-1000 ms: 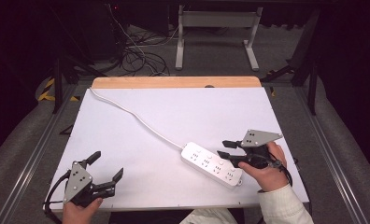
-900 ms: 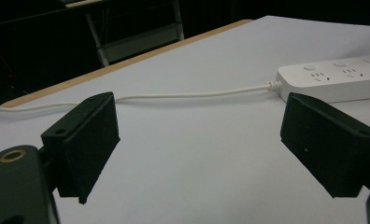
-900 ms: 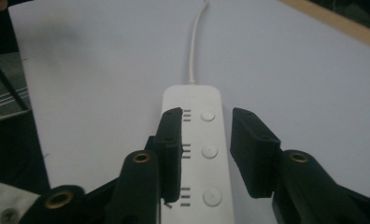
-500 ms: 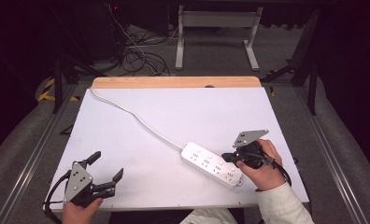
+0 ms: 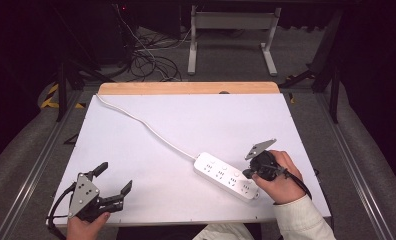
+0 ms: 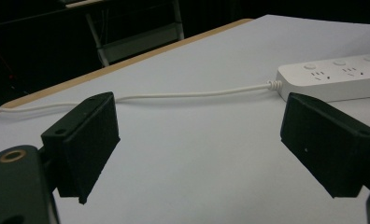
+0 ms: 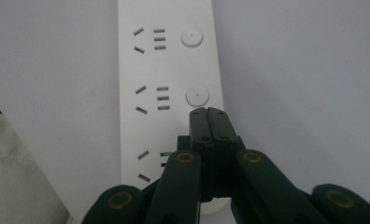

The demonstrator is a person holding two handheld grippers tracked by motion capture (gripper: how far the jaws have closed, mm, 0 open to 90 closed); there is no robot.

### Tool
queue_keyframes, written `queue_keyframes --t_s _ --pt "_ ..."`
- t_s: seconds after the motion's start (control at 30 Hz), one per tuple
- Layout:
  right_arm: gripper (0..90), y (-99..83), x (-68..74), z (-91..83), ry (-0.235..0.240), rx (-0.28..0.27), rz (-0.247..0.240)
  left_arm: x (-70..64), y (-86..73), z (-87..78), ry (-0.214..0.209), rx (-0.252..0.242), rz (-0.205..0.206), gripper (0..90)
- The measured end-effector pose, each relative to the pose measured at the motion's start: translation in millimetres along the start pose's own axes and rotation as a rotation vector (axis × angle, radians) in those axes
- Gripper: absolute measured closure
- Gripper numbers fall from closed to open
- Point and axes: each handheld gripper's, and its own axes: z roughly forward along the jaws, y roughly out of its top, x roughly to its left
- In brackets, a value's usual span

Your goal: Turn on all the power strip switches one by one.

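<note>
A white power strip (image 5: 228, 177) lies on the white table (image 5: 196, 125), right of centre, its white cord (image 5: 146, 127) running to the far left corner. My right gripper (image 5: 249, 174) is shut, jaws pressed together with nothing between them, tips down on the strip's near end. In the right gripper view the shut gripper (image 7: 207, 114) sits just below a round button (image 7: 196, 95) of the power strip (image 7: 169, 65). My left gripper (image 5: 115, 178) rests open at the table's front left, far from the strip. In the left gripper view its gripper (image 6: 197, 121) frames the cord (image 6: 192, 94) and the power strip (image 6: 332, 79).
A wooden strip (image 5: 186, 88) edges the table's far side. Beyond it stand metal frame legs (image 5: 231, 37) and tangled cables (image 5: 146, 60) on the floor. A white sleeve (image 5: 301, 220) comes in at the bottom right.
My right gripper has shut and tipped down onto the power strip's near end. The left gripper has stayed in place, open.
</note>
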Motion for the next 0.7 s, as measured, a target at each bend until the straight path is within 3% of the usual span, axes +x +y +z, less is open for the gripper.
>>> queue_keyframes --t_s 0.1,0.3,0.7 --pt "90.0 -0.2 -0.3 2.8 0.005 0.044 0.000 -0.3 -0.1 0.2 0.001 0.000 -0.003 11.9" --pt "90.0 -1.0 -1.4 5.5 0.004 0.080 0.002 -0.4 -0.1 0.3 0.001 0.002 -0.002 11.9" --pt "90.0 -0.5 -2.0 8.7 0.003 0.097 0.003 -0.3 -0.1 0.4 0.001 0.002 -0.001 11.9"
